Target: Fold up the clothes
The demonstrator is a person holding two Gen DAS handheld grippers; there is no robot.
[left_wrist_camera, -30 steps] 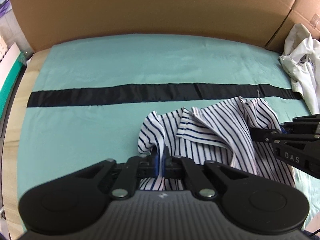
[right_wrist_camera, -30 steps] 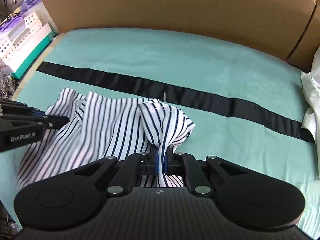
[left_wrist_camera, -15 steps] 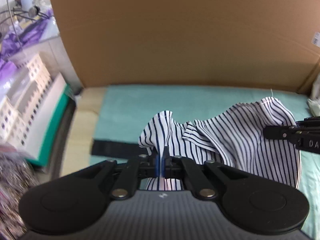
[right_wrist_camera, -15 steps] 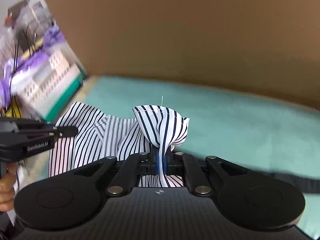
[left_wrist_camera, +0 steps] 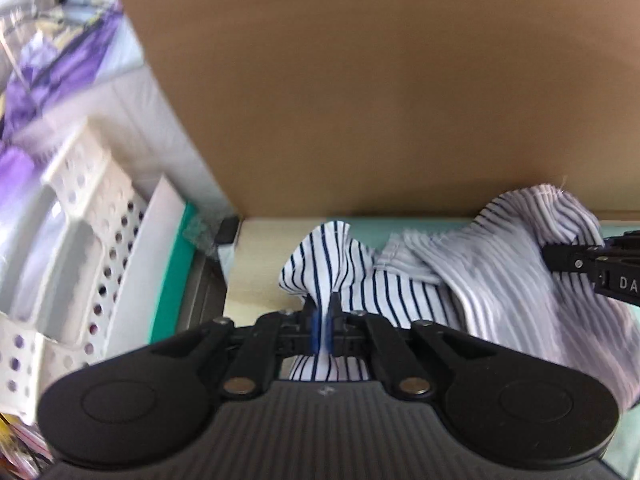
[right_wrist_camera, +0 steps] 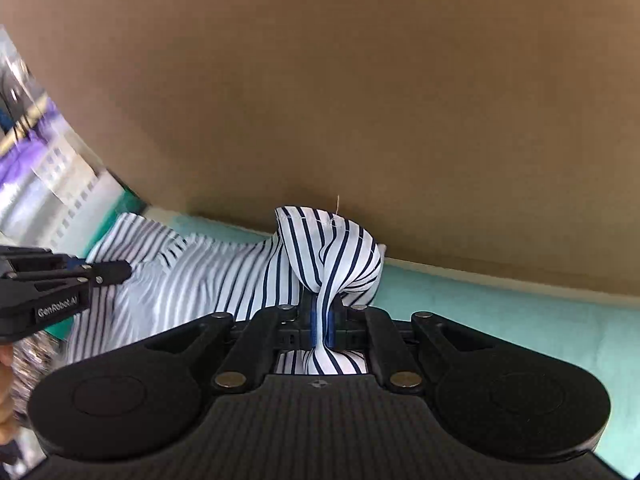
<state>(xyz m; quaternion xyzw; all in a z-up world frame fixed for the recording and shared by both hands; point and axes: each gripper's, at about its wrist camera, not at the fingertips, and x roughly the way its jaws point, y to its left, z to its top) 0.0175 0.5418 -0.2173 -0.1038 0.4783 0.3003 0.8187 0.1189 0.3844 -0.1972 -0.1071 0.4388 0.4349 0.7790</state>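
Left wrist view: we're seeing one striped garment, lifted above the teal surface near the cardboard wall. Our left hand-held gripper is clamping one bunched corner. One white perforated basket is sitting at left.

Right wrist view: our right hand-held gripper is pinching the other corner of that garment. Two grippers total; the left one is showing at the frame's left, gripping cloth.

**Both grippers clamped, angled downward**

Left gripper: jaws closed tight on a pinch of striped garment, pointing steeply down. Right gripper: jaws likewise closed on the cloth, pitched down. A bare hand shows behind the left gripper.
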